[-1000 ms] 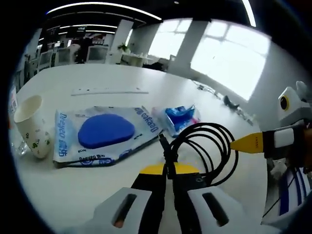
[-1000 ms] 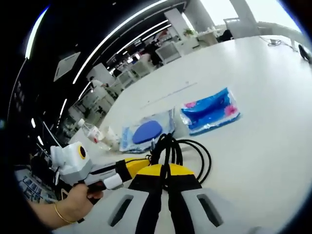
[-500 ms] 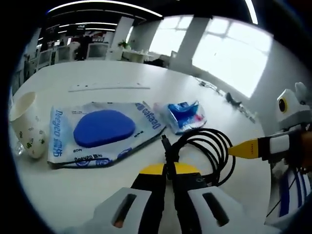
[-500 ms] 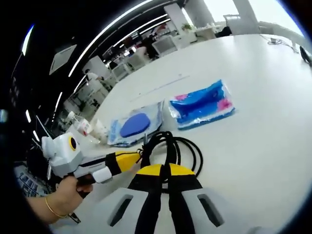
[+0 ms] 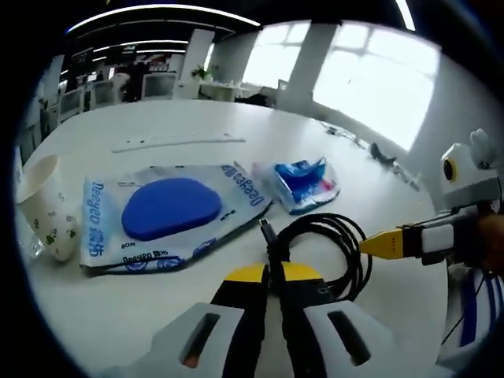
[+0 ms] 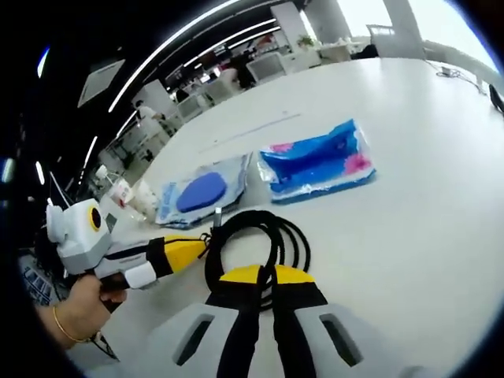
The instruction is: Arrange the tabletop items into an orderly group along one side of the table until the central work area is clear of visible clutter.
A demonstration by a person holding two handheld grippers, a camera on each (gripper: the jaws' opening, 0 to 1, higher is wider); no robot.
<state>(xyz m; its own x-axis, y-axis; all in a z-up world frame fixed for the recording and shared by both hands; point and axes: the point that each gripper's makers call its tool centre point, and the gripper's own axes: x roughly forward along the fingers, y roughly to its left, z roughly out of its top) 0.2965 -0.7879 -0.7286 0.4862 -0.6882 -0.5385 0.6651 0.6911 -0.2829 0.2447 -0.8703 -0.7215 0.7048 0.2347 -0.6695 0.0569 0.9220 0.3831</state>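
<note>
Black cable (image 5: pixel 319 248) coiled in loose loops, plug end sticking out, sits on the white counter (image 5: pixel 157 118) just beside the wipes pack (image 5: pixel 169 213) and near the blue pouch (image 5: pixel 303 179); paper cup (image 5: pixel 47 206) tilted at the far left end of that row. Left gripper (image 5: pixel 272 272) is clamped on the coil at its near side, and the right gripper (image 6: pixel 264 276) looks clamped on the same coil from its own side (both grippers on one cable). Risk, as a guess: pulled apart or at different speeds, the loops could spring open or slip out of one grip, and the loose plug end could drag across and shove the wipes pack. Releasing one side early may let the coil flop over the pack. Cable looks springy, thin, glossy.
</note>
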